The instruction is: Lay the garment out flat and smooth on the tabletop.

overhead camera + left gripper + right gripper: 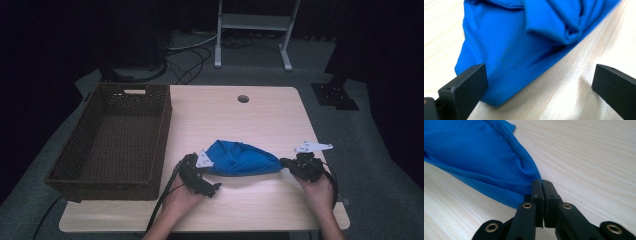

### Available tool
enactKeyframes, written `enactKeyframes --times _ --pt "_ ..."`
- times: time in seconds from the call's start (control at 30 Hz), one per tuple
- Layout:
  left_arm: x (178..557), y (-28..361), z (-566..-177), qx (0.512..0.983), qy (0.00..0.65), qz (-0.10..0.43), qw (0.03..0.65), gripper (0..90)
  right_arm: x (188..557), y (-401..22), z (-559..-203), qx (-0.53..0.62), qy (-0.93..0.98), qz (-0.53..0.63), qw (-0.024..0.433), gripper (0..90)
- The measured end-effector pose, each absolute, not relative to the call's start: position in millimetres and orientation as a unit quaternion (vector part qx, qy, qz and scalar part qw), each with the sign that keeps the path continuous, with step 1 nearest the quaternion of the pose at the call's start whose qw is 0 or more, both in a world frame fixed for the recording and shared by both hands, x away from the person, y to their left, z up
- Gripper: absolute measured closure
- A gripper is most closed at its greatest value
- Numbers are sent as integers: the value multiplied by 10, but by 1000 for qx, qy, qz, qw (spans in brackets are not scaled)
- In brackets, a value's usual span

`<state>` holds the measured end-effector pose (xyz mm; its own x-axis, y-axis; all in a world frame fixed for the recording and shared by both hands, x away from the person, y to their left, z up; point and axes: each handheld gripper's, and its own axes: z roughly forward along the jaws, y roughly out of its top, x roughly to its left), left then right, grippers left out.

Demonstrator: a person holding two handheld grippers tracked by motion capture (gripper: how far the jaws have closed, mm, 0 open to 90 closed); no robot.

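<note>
Item 1: blue cloth [240,159], bunched and creased, lying on the wooden table [250,120] btwn the two tools. One tapered end runs to the right gripper [286,162], the broader end sits at the left gripper [199,165].

Item 2: right gripper. Jaws pressed together and pinching the narrow corner of the cloth; in the right gripper view the hemmed edge [499,198] goes straight into the closed tips. Cloth spreads away ahead and to the left of those tips; bare tabletop to their right. Cloth looks drawn to a point there, so prob. under a light pull.

Item 3: left gripper. Jaws spread wide, nothing clamped. In the left gripper view the rounded cloth edge [499,82] lies ahead of and partly btwn the jaws, close to the left-hand jaw; the right-hand jaw stands over bare wood. Whether the near jaw touches fabric, can't tell.

Item 4: wicker basket [112,175], dark brown, nothing in it, standing just beyond the left gripper's outer side, well apart from the right one.

Status, as I judge it: early. Done: one corner secured by the right tool. Left: second grip w/ the left tool not yet made, cloth not flattened or folded, not lifted off the table, basket not loaded. Likely end point is the basket, but that's a guess from the layout.
</note>
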<state>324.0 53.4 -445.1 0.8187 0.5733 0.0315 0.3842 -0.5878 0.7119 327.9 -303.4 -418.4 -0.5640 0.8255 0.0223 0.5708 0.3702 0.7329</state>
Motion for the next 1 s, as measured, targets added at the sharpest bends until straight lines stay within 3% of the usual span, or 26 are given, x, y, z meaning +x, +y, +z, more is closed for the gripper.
enactKeyframes --times 1.0 --pt "3048 595 -4441 877 288 129 361 0 2997 -3110 -4309 442 813 331 185 886"
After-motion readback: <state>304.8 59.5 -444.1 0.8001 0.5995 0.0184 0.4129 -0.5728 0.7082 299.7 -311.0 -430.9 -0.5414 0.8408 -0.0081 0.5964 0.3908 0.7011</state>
